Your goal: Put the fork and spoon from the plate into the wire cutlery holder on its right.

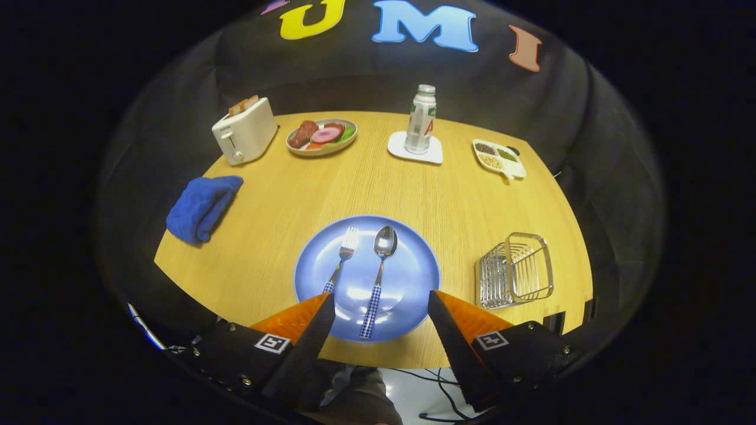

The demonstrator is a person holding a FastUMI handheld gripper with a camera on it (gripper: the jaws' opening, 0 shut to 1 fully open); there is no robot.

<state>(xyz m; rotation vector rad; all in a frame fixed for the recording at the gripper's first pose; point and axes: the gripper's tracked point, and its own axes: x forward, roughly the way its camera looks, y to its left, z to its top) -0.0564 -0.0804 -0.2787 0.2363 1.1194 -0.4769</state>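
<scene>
A blue plate point(407, 277) lies on the wooden table just ahead of my fingers. On it rest a fork point(342, 255) and a spoon point(380, 265), side by side, both with blue-and-white checked handles pointing toward me. The fork's handle end is hidden behind my left finger point(313, 330). The spoon's handle lies between the two fingers. My gripper point(381, 298) hovers open above the plate's near edge, holding nothing. The wire cutlery holder point(515, 271) stands to the right of the plate, beyond my right finger point(455, 330).
A folded blue cloth point(202, 208) lies left of the plate. At the back stand a white toaster point(245, 131), a plate of food point(322, 136), a bottle point(422, 120) on a white coaster and a divided snack tray point(499, 157). The table's near edge runs under my fingers.
</scene>
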